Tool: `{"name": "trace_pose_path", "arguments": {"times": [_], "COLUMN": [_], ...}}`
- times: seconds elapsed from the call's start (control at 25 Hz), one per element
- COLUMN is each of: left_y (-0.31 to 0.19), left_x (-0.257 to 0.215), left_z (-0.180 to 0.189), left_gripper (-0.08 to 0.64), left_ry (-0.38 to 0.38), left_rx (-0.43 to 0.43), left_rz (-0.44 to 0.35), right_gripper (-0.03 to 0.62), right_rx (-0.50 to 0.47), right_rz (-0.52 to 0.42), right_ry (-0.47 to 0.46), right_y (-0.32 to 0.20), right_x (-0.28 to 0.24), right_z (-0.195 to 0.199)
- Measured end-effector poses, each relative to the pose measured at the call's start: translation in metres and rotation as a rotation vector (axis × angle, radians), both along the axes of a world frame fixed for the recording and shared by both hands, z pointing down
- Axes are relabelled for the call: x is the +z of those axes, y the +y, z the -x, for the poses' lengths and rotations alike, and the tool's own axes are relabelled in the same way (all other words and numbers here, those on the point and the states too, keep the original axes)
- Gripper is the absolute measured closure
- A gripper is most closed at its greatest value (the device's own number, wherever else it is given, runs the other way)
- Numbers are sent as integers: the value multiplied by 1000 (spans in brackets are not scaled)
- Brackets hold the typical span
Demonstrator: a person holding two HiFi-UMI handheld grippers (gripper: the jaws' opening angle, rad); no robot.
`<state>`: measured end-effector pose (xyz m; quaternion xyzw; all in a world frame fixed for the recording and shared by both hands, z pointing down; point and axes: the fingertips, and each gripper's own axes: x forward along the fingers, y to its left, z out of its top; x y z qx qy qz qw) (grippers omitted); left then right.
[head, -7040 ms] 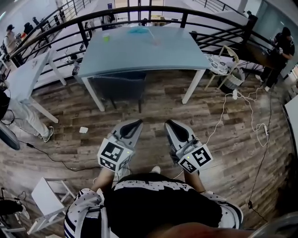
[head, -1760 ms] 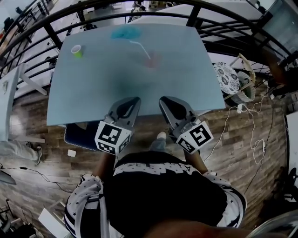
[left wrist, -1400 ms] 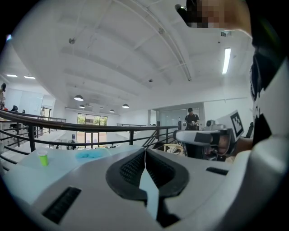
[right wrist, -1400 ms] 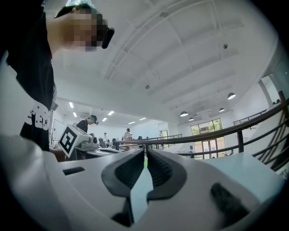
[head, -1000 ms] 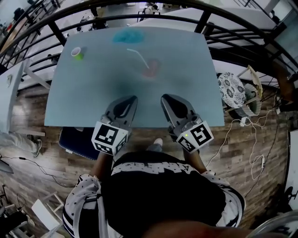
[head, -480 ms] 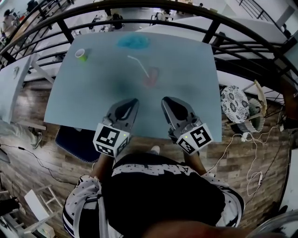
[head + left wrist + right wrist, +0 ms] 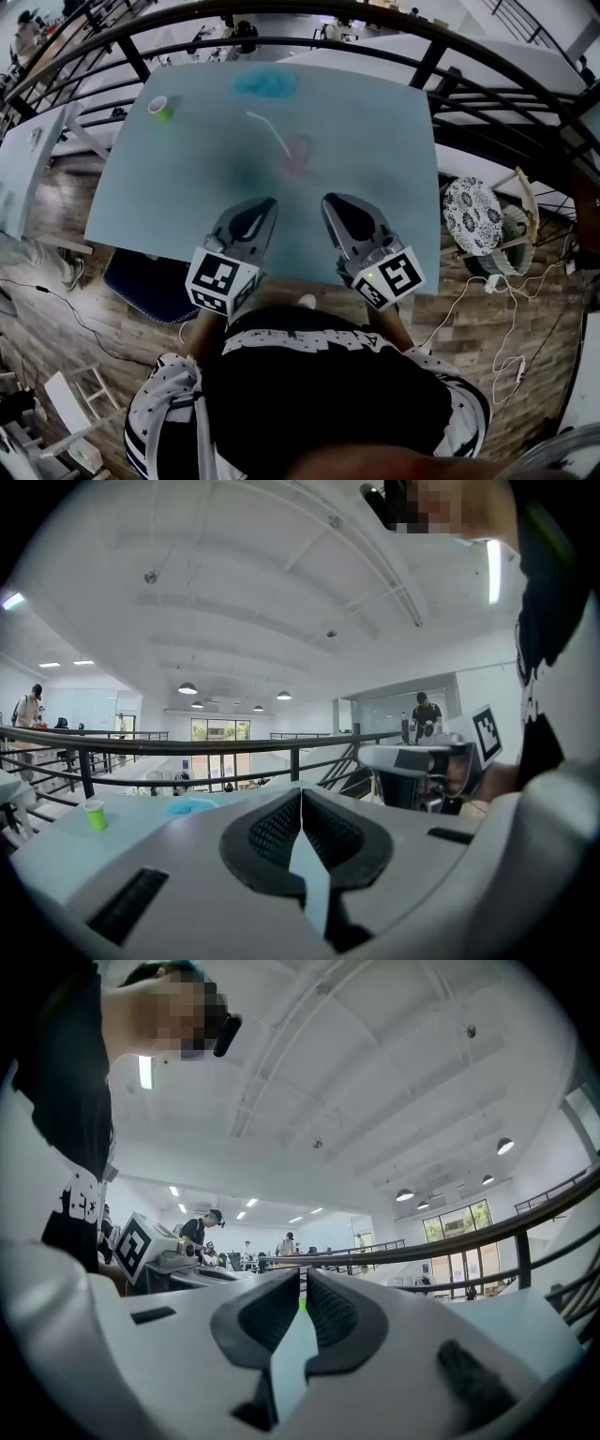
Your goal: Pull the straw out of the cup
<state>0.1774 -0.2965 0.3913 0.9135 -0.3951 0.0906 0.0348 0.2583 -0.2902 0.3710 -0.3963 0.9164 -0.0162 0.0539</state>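
Note:
A clear pinkish cup (image 7: 298,155) stands near the middle of the pale blue table (image 7: 375,122). A white straw (image 7: 269,133) leans out of it toward the far left. My left gripper (image 7: 266,202) and right gripper (image 7: 330,201) hover side by side above the table's near edge, well short of the cup. Both point at the cup, both are shut, and neither holds anything. In the left gripper view the shut left gripper (image 7: 301,794) hides the cup. The right gripper (image 7: 304,1279) likewise blocks it in the right gripper view.
A small green cup (image 7: 160,108) (image 7: 95,815) stands at the table's far left corner and a blue cloth (image 7: 265,84) (image 7: 190,806) lies at the far edge. Black railing (image 7: 431,56) runs behind the table. A dark chair (image 7: 141,277) sits under its left side, a patterned round seat (image 7: 473,216) at the right.
The person has walked up to the table, which now lies right under the grippers. Over the last second the view shifted slightly; both grippers stay shut side by side.

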Motion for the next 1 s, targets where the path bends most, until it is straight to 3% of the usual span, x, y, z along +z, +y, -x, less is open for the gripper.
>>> {"name": "trace_pose_path", "arguments": {"times": [0.36, 0.56, 0.88, 1.0], "left_y": [9, 7, 1, -8], "left_x": [-1, 3, 9, 10], "left_z": [-6, 5, -10, -14], "left_gripper": [546, 546, 546, 546], "left_ry": [-41, -40, -32, -21], "left_rx": [-30, -63, -13, -12], "left_rz": [4, 16, 19, 24], "right_gripper": [560, 560, 560, 560], "right_rx": [-49, -88, 0, -6], "right_rz": [8, 0, -3, 1], "right_ry": [-55, -34, 28, 8], "right_y": [-4, 1, -4, -9], "right_x": [5, 6, 13, 13], "right_z": [-3, 13, -8, -14]}}
